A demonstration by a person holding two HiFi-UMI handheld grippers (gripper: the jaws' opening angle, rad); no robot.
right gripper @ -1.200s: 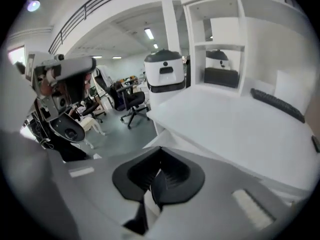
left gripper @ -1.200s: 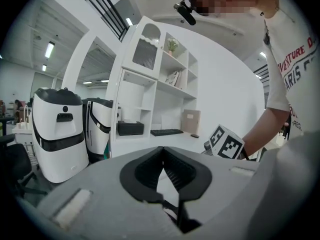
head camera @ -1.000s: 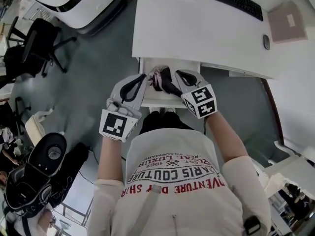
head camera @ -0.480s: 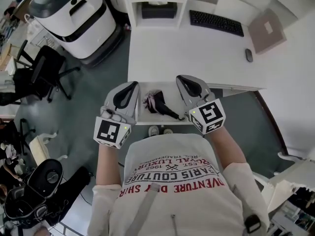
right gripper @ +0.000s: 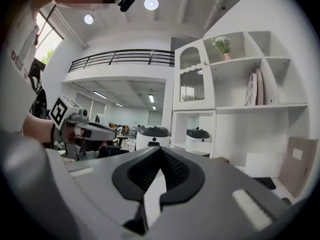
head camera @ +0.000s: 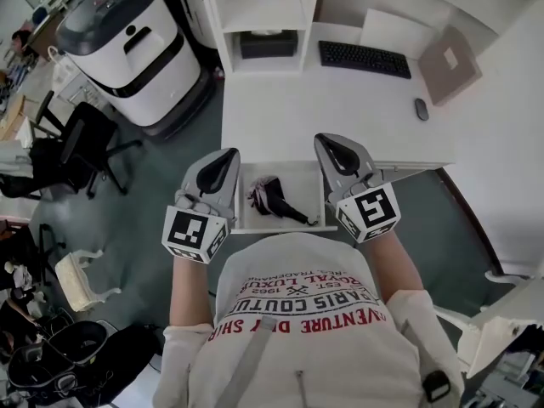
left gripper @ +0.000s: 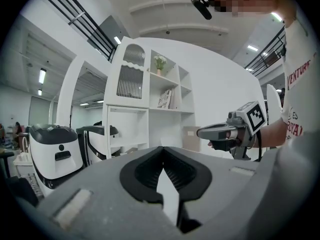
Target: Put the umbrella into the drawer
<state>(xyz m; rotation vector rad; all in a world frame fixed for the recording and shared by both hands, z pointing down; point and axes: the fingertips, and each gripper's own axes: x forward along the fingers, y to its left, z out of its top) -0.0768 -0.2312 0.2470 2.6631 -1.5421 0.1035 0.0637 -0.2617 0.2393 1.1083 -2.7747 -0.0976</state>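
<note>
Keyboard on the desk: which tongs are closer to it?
Right. The right tongs hang at the desk's front edge, below the keyboard in the head view. The left tongs are farther, down-left, on the drawer's other side.

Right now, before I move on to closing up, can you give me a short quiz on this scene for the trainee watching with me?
1. True or false: the umbrella lies inside the open drawer.
2. The left hand-held gripper holds: A) the umbrella, B) a cup, C) nothing.
3. Fill in: on the desk, in the head view, the mouse lies to the ___ of the keyboard.

Key: 1 true; 2 C; 3 right.
</note>
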